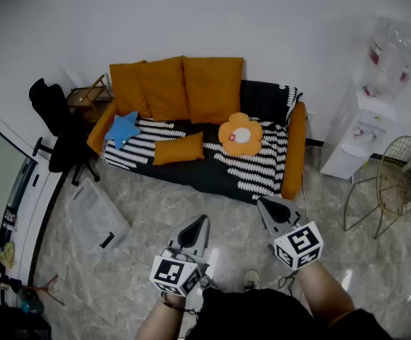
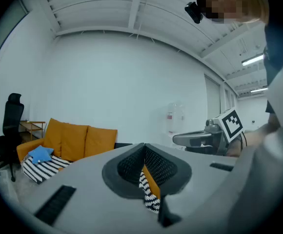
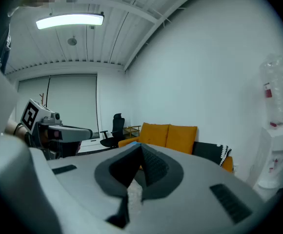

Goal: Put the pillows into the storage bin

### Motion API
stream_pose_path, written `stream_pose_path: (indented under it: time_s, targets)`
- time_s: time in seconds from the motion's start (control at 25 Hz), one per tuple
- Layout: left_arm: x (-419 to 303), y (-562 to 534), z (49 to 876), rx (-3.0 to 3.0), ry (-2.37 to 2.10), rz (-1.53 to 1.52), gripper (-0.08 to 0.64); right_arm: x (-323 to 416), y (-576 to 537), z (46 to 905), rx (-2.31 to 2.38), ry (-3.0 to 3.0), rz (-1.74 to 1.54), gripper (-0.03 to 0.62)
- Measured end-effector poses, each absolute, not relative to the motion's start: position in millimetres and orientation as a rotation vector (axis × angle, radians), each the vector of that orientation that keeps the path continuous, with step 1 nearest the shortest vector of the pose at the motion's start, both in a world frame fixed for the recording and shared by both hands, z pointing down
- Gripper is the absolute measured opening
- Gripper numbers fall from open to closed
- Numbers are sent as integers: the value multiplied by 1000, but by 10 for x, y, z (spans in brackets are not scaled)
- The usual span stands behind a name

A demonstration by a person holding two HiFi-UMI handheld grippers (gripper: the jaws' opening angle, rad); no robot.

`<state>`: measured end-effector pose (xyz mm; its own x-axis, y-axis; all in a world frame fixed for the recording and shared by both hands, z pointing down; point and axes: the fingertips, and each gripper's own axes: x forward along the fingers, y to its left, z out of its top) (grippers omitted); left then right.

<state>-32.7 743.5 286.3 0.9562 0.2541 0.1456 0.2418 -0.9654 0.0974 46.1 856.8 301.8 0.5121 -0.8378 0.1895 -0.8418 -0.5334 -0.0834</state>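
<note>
Here, both grippers are held above the marble floor [image 1: 361, 261], in front of the sofa [image 1: 296, 147]. The left gripper [image 1: 201, 222] is seen with its fingers [image 2: 129, 167] closed together, and nothing is gripped between them. The right gripper [image 1: 262, 202] is likewise closed, its fingers [image 3: 153, 167] brought together on nothing.

Three loose pillows are laid on the striped blanket [image 1: 259, 172] of the sofa: a blue star pillow [image 1: 122, 128] at the left end, an orange rectangular pillow [image 1: 178, 149] near the middle, and an orange flower pillow [image 1: 240, 134] to its right. Three large orange cushions [image 1: 212, 87] are propped against the backrest.

The clear storage bin [image 1: 96, 214] is set on the floor, left of the left gripper and apart from the pillows. A black office chair [image 1: 60, 129] is placed beside the sofa's left end, and a water dispenser [image 1: 361, 129] is stood by the wall at the right.
</note>
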Motion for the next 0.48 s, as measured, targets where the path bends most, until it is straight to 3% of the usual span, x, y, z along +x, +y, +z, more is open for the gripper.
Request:
stream_pose_path:
  time_s: [0.48]
  targets:
    - [-272, 7393, 2828, 3014, 362, 241, 5, 539, 8535, 3026, 2724, -1519, 327, 3]
